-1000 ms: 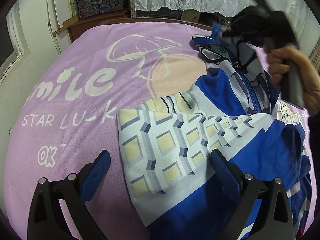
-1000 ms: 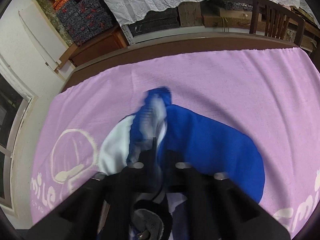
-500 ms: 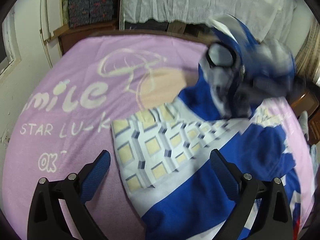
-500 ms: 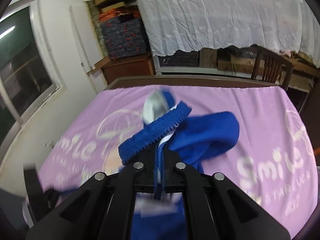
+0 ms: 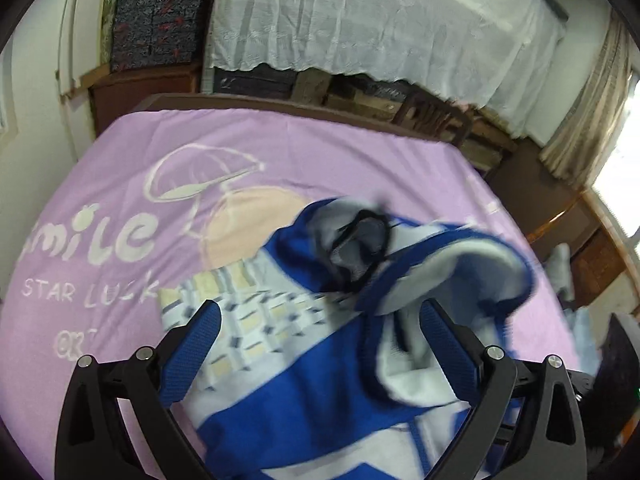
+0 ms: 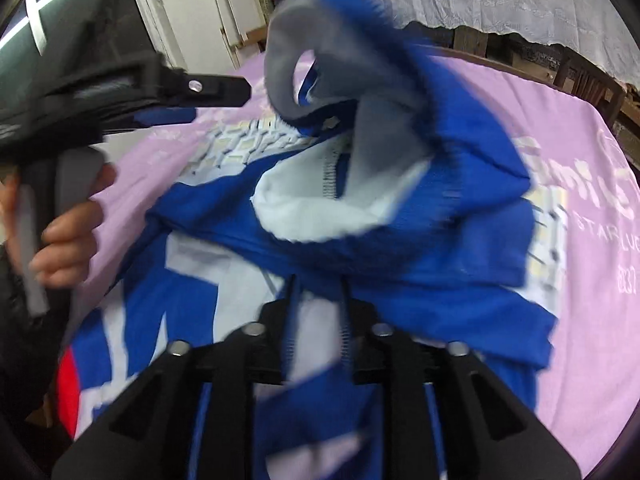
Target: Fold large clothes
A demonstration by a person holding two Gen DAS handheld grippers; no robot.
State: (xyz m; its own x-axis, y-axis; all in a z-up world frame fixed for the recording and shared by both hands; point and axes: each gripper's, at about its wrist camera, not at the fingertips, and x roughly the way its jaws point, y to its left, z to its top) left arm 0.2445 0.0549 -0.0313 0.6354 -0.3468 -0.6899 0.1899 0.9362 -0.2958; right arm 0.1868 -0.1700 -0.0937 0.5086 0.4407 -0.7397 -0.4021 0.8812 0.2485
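A blue and white jacket with a checked panel lies on the purple blanket. My left gripper hovers open above the checked panel and holds nothing. It also shows at the upper left of the right wrist view, where a hand holds the left gripper. One blue part of the jacket, with white lining and a grey cuff, is flopping over the jacket's body. My right gripper is opening its jaws; blue cloth drapes over the fingertips, and the pads stand apart from it.
A brown wooden bed frame borders the blanket's far edge. Behind it hang a white lace cloth and stacked patterned boxes. A wooden chair stands past the far right corner. A white wall runs along the left.
The right gripper carried the blue jacket part from the far side across over the jacket's body, then its jaws parted. The left gripper rose a little and stayed open.
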